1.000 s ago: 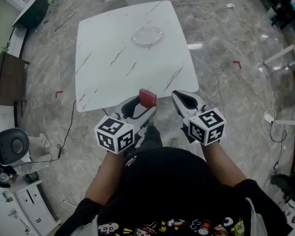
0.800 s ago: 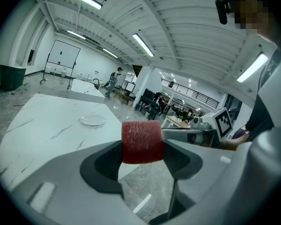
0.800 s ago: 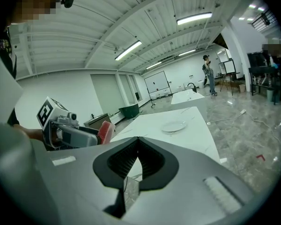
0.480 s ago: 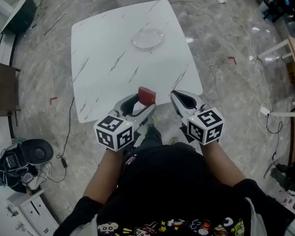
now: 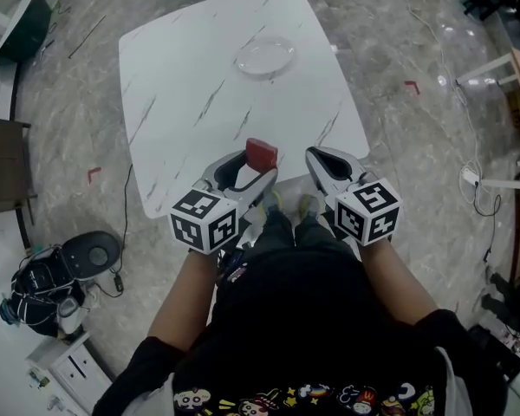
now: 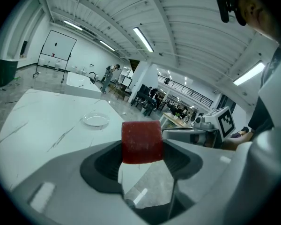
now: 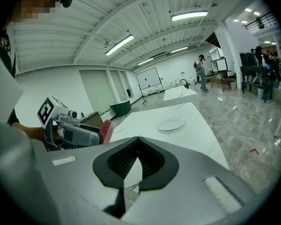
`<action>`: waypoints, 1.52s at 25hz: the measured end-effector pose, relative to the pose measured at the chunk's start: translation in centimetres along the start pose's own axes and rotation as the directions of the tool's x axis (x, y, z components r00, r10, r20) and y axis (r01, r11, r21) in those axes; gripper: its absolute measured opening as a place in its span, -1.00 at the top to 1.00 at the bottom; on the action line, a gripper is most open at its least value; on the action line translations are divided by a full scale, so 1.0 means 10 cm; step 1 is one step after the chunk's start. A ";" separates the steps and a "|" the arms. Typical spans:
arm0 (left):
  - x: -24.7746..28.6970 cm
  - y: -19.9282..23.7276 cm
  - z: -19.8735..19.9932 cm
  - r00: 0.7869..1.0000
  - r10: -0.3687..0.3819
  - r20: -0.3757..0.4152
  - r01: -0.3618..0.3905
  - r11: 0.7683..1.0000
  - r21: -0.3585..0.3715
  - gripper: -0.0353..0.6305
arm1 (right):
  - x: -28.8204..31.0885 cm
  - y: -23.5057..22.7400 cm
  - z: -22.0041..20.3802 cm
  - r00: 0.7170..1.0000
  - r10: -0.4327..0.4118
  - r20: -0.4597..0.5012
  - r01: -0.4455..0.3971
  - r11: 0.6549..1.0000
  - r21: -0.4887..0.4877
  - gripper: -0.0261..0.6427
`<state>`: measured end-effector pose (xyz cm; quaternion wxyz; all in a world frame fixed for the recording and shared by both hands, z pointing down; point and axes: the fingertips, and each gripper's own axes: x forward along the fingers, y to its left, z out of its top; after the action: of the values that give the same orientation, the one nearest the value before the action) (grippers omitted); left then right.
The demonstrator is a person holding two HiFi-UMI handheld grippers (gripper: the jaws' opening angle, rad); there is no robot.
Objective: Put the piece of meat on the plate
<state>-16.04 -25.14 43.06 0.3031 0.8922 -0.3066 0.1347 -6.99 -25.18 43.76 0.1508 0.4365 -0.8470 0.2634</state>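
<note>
The piece of meat is clamped between the jaws of the left gripper over the near edge of the table, ready, it seems, for carrying to the far plate, while the jaws of the right gripper are pressed together on nothing.

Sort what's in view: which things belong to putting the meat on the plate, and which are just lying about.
In the job: piece of meat, clamped in the left claw; plate; white table.
Lying about: black round device on the floor; dark cabinet; right claw, shut and empty.
</note>
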 end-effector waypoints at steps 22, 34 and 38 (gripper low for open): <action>0.66 0.64 0.33 0.988 0.116 -0.103 -0.108 0.991 0.077 -0.26 | 0.33 -0.63 0.28 0.999 0.045 -0.010 -0.045 0.999 0.015 0.85; 1.18 1.00 0.57 0.974 0.137 -0.179 -0.110 0.982 0.150 -0.26 | 0.37 -0.99 0.37 1.000 0.020 -0.004 -0.020 0.998 0.060 0.85; 1.34 1.10 0.59 0.970 0.137 -0.203 -0.107 0.982 0.154 -0.26 | 0.38 -1.08 0.40 1.000 0.009 -0.004 -0.008 0.997 0.072 0.85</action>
<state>-12.25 -42.02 49.23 0.2610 0.8714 -0.3164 0.2692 -0.41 -35.24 45.73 0.1358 0.4374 -0.8384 0.2955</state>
